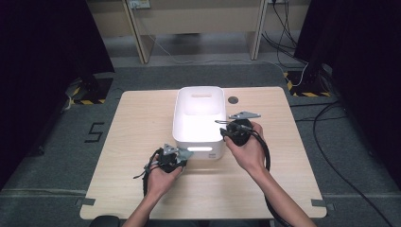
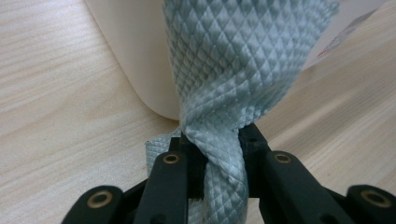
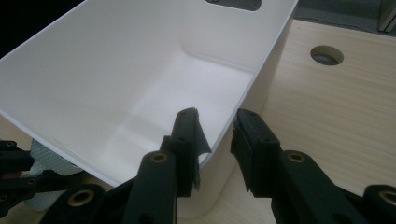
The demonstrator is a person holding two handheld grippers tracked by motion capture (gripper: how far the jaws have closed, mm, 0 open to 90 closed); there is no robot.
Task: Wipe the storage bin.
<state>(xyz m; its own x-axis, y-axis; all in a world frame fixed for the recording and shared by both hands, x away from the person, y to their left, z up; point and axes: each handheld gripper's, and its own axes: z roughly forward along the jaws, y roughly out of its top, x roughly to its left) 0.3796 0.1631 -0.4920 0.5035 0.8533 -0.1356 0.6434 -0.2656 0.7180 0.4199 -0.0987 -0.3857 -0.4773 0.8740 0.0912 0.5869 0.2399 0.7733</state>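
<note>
Two tools at work on one pale wooden table (image 1: 142,189). Biggest on it: white bin (image 1: 198,142), upright mid-table, hollow and bare inside, judging from the right gripper view. Next down in size: pale grey-blue quilted cloth (image 2: 233,60), outside the bin, bunched against its near left corner and trailing down to the tabletop. Pinched hard in the left gripper (image 2: 217,140), jaws pressed together on a twisted neck of the fabric. Over on the other side, right gripper (image 3: 215,126) straddling the bin's near right rim, one jaw inside, one outside, spread apart with a gap showing, not squeezing the wall as far as can be told.

Reads as the loading step: cloth caught, bin about to be steadied, nothing inside yet. Calls next for a lift of the left hand high enough to clear the rim, then a carry over the opening and a release well inside. Worth closing the right jaws on the wall first, or at least bracing it, to stop a light bin sliding or tipping under a dragging cloth. Worth watching the trailing tail too: likely to snag on the rim.
</note>
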